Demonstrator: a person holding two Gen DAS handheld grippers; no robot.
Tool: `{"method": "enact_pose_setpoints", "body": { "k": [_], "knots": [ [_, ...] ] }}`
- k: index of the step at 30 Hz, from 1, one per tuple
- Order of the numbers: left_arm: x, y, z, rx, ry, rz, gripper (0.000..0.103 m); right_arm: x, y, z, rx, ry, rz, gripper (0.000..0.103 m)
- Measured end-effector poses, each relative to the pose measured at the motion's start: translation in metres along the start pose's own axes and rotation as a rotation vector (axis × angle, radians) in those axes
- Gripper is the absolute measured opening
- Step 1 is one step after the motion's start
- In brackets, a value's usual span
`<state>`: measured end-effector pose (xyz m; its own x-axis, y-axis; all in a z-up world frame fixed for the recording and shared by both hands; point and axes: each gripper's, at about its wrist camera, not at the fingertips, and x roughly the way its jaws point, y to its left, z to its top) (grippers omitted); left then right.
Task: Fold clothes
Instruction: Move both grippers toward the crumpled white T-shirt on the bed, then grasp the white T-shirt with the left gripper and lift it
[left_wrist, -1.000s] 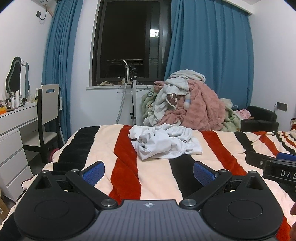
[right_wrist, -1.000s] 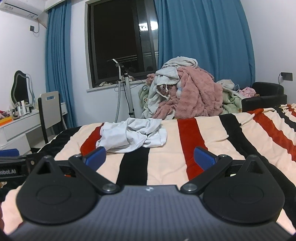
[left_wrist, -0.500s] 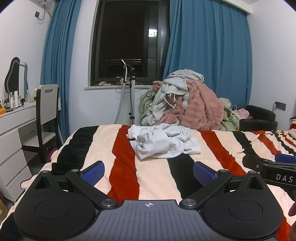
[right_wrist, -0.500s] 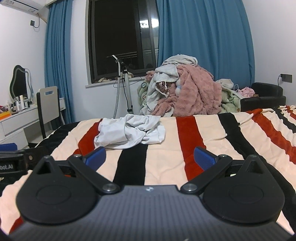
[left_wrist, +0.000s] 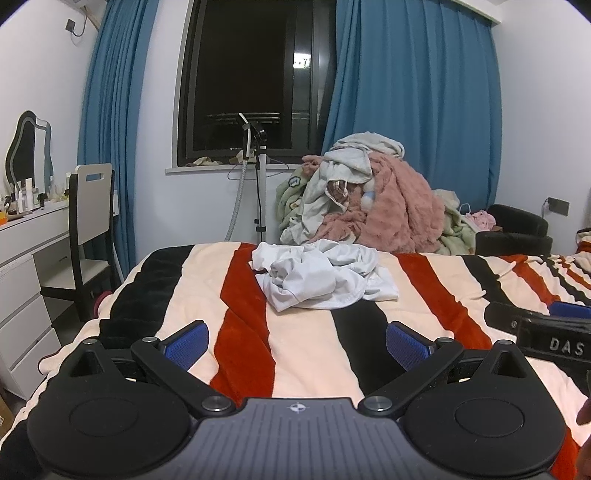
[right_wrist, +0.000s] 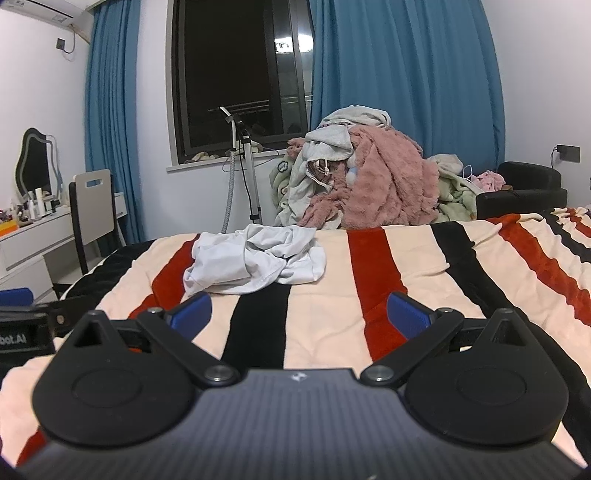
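Nearest, the left gripper (left_wrist: 297, 345) and right gripper (right_wrist: 299, 312) are hovering over the striped blanket (left_wrist: 306, 347), each with blue pads spread wide and gripping nothing. Farther along, the crumpled white garment (left_wrist: 321, 277) is lying unfolded toward the bed's far edge. Beyond it, a pile of clothes (right_wrist: 369, 177), apparently heaped on a chair, is sitting below the window (right_wrist: 240, 74).

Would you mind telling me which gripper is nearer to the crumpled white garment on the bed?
Neither clearly. The left gripper points almost straight at the white garment; for the right gripper it lies ahead and to the left. Both are open, short of it.
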<state>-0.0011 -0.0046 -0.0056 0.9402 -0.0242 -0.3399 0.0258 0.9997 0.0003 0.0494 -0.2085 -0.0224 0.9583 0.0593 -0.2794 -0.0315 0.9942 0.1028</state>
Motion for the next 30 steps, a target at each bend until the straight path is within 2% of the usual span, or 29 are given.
{"method": "enact_pose_setpoints", "body": {
  "k": [4,8,11,15,21,26,30],
  "knots": [
    [0.003,-0.002,-0.004,0.01,0.01,-0.011,0.103,0.003,-0.001,0.015,0.012,-0.028,-0.048,0.103],
    [0.014,-0.013,-0.008,0.031,0.04,0.003,0.103,-0.003,-0.012,0.067,0.094,-0.11,-0.069,0.103],
    [0.034,-0.026,-0.008,0.054,0.076,-0.002,0.103,-0.011,-0.022,0.105,0.109,-0.165,-0.057,0.103],
    [0.077,-0.047,-0.002,0.104,0.125,-0.039,0.103,-0.018,-0.03,0.123,0.092,-0.134,-0.051,0.103],
    [0.179,-0.069,0.004,0.185,0.164,-0.002,0.101,-0.012,-0.059,0.08,0.149,-0.076,-0.037,0.103],
    [0.276,-0.088,0.005,0.316,0.143,0.071,0.099,0.024,-0.077,0.034,0.083,-0.001,-0.149,0.103],
    [0.334,-0.091,0.006,0.38,0.153,0.148,0.097,0.055,-0.083,0.016,0.017,0.014,-0.194,0.103]
  ]
}}
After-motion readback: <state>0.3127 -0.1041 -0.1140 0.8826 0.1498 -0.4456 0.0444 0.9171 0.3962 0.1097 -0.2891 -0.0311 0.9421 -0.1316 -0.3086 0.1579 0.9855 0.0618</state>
